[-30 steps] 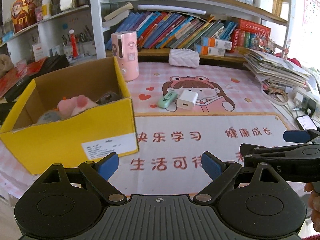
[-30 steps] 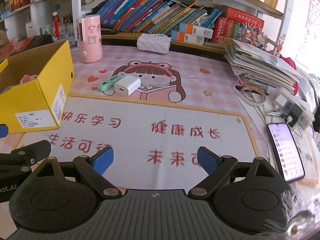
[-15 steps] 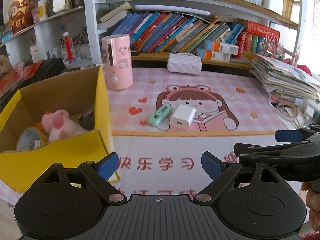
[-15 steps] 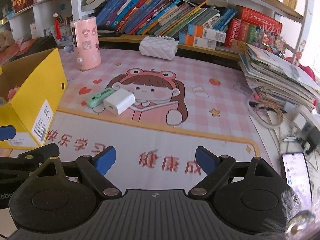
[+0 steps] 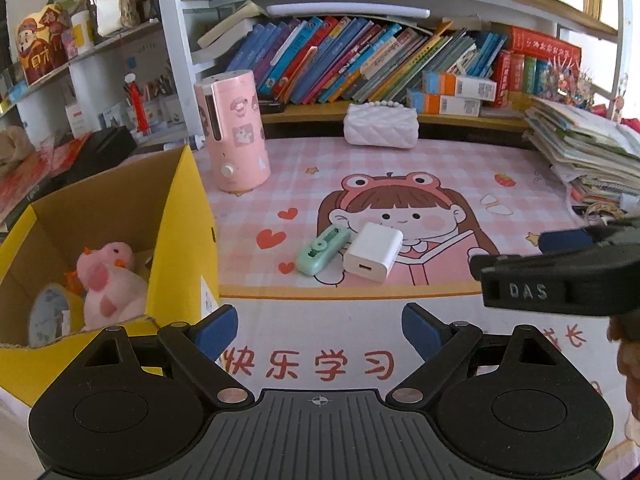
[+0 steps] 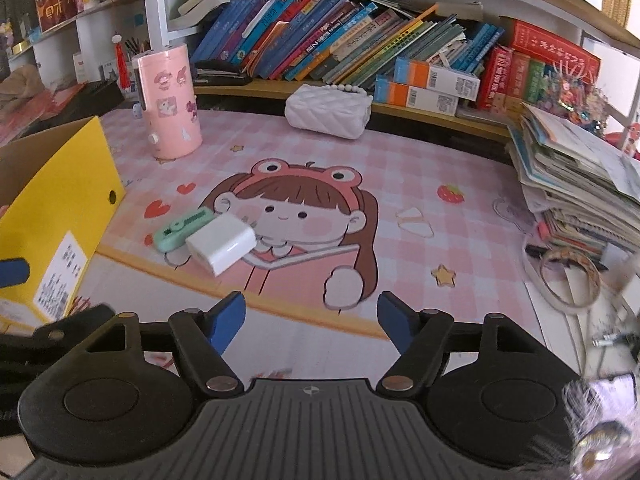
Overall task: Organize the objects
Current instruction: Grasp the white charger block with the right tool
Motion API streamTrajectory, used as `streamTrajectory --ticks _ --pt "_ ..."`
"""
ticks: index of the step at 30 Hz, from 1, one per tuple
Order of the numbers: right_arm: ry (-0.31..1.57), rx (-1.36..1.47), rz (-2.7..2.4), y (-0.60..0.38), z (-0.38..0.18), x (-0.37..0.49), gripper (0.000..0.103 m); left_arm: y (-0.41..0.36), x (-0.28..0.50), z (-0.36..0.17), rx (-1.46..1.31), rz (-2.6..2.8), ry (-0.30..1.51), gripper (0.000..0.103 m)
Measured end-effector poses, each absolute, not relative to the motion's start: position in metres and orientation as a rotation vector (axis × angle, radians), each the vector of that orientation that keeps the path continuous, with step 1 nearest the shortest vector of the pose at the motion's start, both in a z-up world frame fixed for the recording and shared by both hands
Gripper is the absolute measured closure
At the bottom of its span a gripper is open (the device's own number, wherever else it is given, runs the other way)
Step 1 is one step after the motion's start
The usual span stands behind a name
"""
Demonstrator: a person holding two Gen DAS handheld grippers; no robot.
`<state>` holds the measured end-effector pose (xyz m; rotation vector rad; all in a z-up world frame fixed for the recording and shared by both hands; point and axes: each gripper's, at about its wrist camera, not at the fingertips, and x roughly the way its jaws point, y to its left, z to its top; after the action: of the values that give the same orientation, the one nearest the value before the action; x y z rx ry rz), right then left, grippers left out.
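A white charger block (image 5: 373,251) (image 6: 221,244) lies on the pink cartoon mat (image 5: 420,168), touching a mint green correction tape (image 5: 323,249) (image 6: 182,229) on its left. At the left stands a yellow cardboard box (image 5: 188,216) (image 6: 60,200) holding a pink plush toy (image 5: 108,284) and a tape roll (image 5: 50,316). My left gripper (image 5: 318,330) is open and empty, short of both items. My right gripper (image 6: 311,320) is open with its jaws closing on nothing; the charger lies ahead to its left.
A pink cylindrical appliance (image 5: 236,132) and a white quilted purse (image 5: 380,126) stand at the back of the mat. Bookshelves (image 5: 360,64) run behind. A stack of papers and books (image 6: 572,184) sits at the right, with a hairband (image 6: 568,276) below it.
Both grippers have moved forward over the mat toward the charger and correction tape, which now look larger and closer. The right gripper's jaws have narrowed. The box has slid toward the left edge.
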<state>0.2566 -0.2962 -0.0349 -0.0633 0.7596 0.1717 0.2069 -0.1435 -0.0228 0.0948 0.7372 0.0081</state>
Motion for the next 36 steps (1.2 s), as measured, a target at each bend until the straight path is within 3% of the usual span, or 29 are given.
streamTrajectory --ticks 11,15,22,27,29,36 --pt "0.760 -0.058 0.371 -0.288 -0.041 0.312 0.035 -0.154 0.226 -0.033 0.130 0.030 0.781 0.013" --pt "0.765 -0.105 0.498 -0.274 -0.046 0.331 0.027 -0.155 0.230 -0.036 0.139 0.045 0.794 0.013" --pt "0.842 -0.211 0.611 -0.246 -0.068 0.362 0.027 -0.157 0.234 -0.037 0.148 0.036 0.806 0.013" --pt "0.878 -0.232 0.619 -0.238 -0.078 0.371 0.036 -0.157 0.235 -0.038 0.153 0.036 0.810 0.013" --pt "0.889 -0.219 0.639 -0.238 -0.080 0.372 0.049 -0.157 0.237 -0.038 0.153 0.036 0.810 0.013" --pt "0.827 -0.134 0.596 -0.257 -0.061 0.362 0.052 -0.156 0.246 -0.037 0.138 0.048 0.792 0.014"
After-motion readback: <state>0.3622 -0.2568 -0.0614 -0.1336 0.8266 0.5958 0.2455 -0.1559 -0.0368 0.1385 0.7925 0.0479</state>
